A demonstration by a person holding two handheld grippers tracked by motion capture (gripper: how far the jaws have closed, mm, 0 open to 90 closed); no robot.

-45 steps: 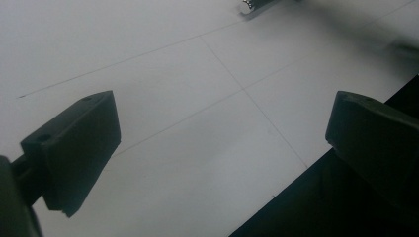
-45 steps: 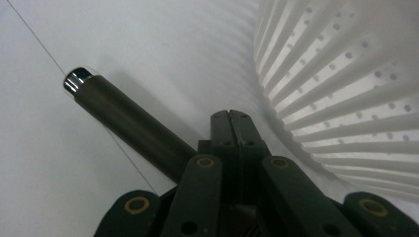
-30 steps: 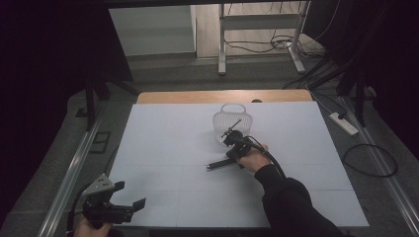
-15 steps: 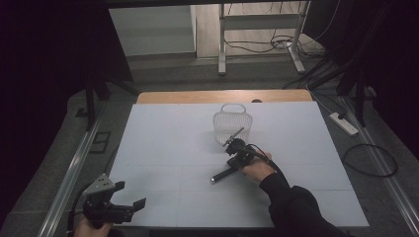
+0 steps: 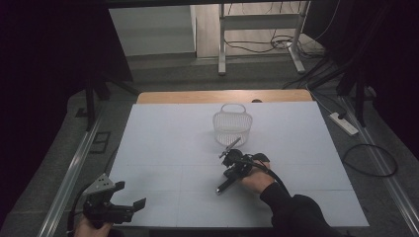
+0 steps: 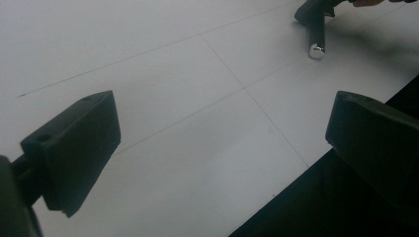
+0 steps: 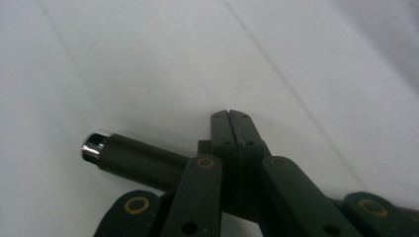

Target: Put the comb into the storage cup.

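The left gripper (image 5: 129, 195) hangs over the near left corner of the table (image 5: 163, 148), its jaws spread wide with nothing between them; in the left gripper view they frame bare white surface and the near edge.

Toward the middle of the table, nearer the near edge, the right gripper (image 5: 229, 170) lies low, held by a hand (image 5: 257, 178). In the right gripper view its jaws are pressed together, tips meeting. A dark rod (image 7: 138, 160) with a shiny metal end cap passes under the jaw linkage and rests on the table; it seems to be clamped farther back, though the linkage hides the contact.

Just beyond it, toward the far edge, stands a white basket (image 5: 232, 124), upright, handle up.
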